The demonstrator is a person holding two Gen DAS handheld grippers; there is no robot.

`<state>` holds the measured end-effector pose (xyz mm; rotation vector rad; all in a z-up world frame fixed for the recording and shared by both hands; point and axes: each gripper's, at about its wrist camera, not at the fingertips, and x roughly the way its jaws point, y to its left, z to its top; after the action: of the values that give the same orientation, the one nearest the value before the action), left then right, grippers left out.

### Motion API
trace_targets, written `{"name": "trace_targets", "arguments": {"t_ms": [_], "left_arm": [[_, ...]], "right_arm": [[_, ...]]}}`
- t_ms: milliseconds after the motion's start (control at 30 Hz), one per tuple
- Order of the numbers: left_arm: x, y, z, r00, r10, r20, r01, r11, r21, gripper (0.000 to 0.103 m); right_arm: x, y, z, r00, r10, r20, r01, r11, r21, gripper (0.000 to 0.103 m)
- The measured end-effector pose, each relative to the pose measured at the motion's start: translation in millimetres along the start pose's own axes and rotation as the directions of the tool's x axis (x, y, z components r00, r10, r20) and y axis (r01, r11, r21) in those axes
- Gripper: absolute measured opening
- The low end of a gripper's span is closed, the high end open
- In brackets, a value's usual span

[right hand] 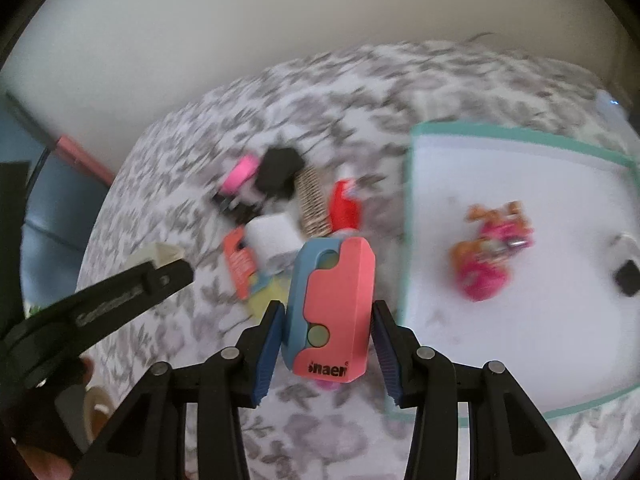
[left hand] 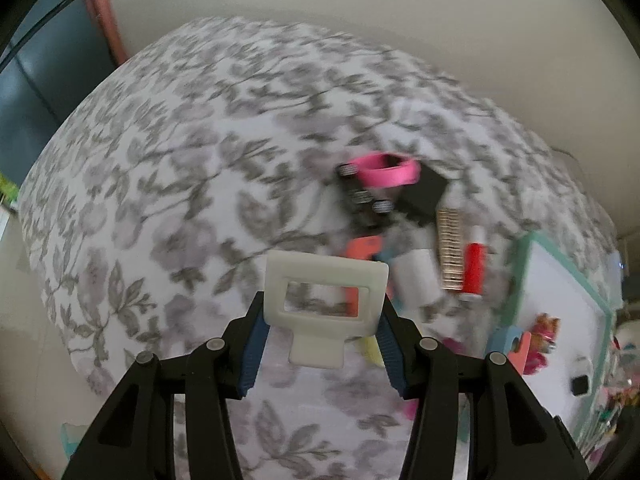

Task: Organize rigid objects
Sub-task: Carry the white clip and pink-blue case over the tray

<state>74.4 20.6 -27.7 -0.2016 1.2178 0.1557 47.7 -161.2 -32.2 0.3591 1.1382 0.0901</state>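
Both grippers lifted over the grey floral cloth [left hand: 168,168], each carrying a piece.

The left gripper [left hand: 320,322] clamps a cream plastic rectangular frame [left hand: 326,292]; the right gripper [right hand: 326,334] grips a pink-and-blue plastic block [right hand: 334,312] (lettered near its bottom edge), beside the teal-rimmed white tray [right hand: 472,328].

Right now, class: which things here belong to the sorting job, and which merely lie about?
In the job: white clip in left gripper; pink-blue case in right gripper; teal-edged tray; pink ring; red bottle.

Lying about: floral cloth; wall.
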Motion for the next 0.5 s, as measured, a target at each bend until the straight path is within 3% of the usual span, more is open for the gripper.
{"name": "trace_targets", "arguments": {"t_ms": [100, 267, 500], "left_arm": [[-11.7, -26.6, 1.2, 0.999, -0.033, 0.009, 0.033, 0.998, 0.050, 0.053], [-29.0, -81.5, -4.9, 0.996, -0.083, 0.013, 0.080, 0.982, 0.173, 0.053], [-26.9, -155.2, -36.0, 0.988, -0.140, -0.067, 0.154, 0.939, 0.308, 0.053]], "right_arm": [[-13.3, -22.8, 6.6, 0.998, -0.045, 0.037, 0.043, 0.998, 0.055, 0.047], [-33.1, -70.5, 12.5, 0.977, -0.201, 0.067, 0.190, 0.971, 0.143, 0.047], [-60.7, -146.2, 8.4, 0.950, -0.305, 0.060, 0.273, 0.912, 0.306, 0.047]]}}
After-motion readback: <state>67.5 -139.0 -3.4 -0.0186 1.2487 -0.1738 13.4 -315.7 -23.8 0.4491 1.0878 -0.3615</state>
